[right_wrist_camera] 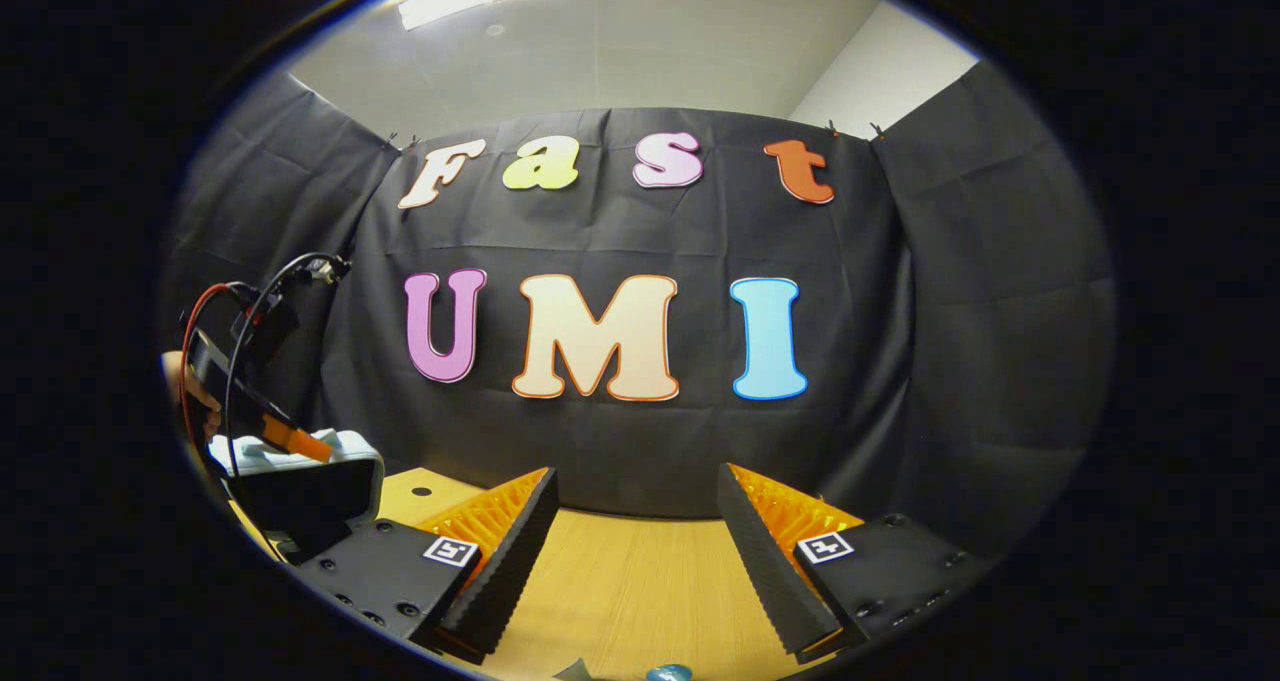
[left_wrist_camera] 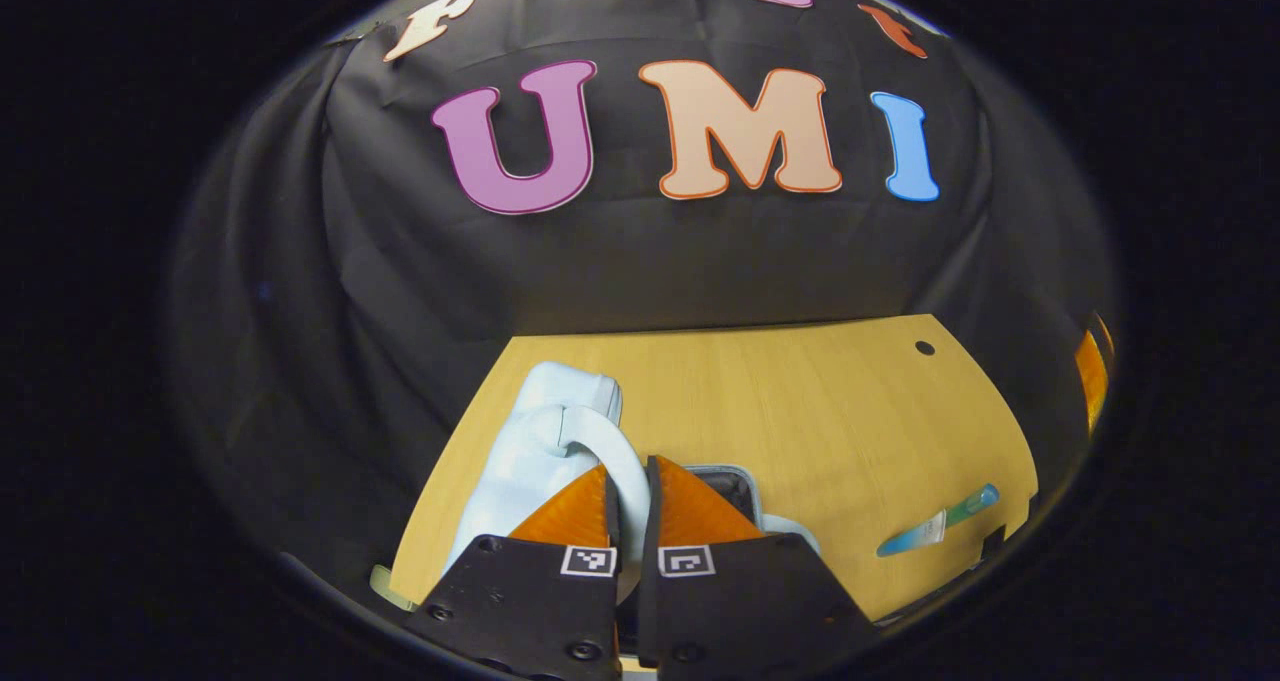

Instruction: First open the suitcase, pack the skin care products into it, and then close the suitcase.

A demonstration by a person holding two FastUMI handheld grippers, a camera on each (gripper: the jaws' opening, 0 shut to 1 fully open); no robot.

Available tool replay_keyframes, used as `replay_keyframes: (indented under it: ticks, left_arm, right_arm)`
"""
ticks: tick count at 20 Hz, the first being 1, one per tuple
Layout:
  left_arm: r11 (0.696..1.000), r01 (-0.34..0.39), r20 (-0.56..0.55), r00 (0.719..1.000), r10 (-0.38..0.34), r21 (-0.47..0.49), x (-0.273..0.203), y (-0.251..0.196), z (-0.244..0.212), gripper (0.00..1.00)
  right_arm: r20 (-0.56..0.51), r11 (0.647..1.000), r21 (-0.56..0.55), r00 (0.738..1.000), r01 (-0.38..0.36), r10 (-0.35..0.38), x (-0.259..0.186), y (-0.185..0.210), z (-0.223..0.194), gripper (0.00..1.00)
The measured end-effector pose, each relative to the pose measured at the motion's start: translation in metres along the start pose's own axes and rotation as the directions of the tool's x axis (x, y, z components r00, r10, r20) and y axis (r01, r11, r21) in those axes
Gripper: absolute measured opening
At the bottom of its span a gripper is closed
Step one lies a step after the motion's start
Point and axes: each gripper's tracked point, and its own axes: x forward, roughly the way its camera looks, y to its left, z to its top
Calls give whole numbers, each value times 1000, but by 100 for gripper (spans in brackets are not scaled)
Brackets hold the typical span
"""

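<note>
Suitcase (left_wrist_camera: 530, 441) sits pale blue at the near left of the wooden table (left_wrist_camera: 800, 401), and the left gripper (left_wrist_camera: 632, 501) has its fingers pinched tight around the curved handle (left_wrist_camera: 610, 451), so the lid looks to be mid-lift or mid-lower; I can't tell which from here. In the right gripper view the suitcase (right_wrist_camera: 340, 461) shows a dark gap under its pale shell, so it seems partly open, with the left gripper (right_wrist_camera: 290, 436) and a hand (right_wrist_camera: 195, 391) on top of it. A skin care tube (left_wrist_camera: 935, 526) lies on the table at the right, near the edge, not packed. So I'd judge packing is not finished, and closing is yet to come. Right gripper (right_wrist_camera: 635, 551) hangs wide open over bare wood, holding nothing. Something small and blue (right_wrist_camera: 668, 673) peeks just beneath it. Plenty of open tabletop in the middle and far side; the tube sits close to the right edge, so a nudge could send it off.
</note>
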Motion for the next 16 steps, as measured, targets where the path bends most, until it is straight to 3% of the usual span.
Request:
replay_keyframes:
  ticks: [7,16]
  left_arm:
    - [996,-85,50,995,86,-16,1,93,9,1]
    - [981,-180,18,983,181,-68,31,208,-11,1]
  right_arm:
    - [13,1000,2,1000,14,-14,11,46,3,99]
    - [6,999,-26,999,42,-42,28,92,3,99]
